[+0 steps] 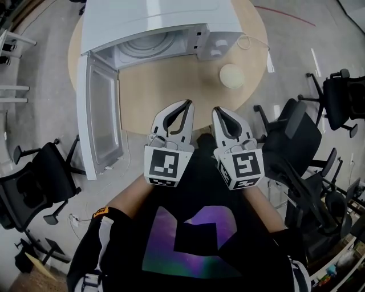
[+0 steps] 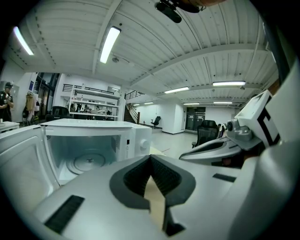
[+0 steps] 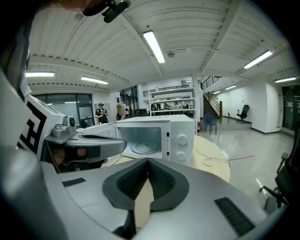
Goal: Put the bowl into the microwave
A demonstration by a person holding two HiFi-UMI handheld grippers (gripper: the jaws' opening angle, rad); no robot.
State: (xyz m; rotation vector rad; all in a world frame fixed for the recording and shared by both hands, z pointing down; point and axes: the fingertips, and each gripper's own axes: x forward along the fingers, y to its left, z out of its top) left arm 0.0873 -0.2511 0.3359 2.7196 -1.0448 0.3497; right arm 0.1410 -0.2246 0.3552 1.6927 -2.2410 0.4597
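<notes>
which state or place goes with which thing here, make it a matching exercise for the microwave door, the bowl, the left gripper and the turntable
Things:
1. microwave door
2. bowl
3. left gripper
4. turntable

States or places:
A. shut, with nothing between its jaws
B. swung wide open
C. on the round wooden table, beside the knob side of the microwave
D. inside the microwave's cavity

Pairs: 1-B, 2-C, 3-A, 4-D
</notes>
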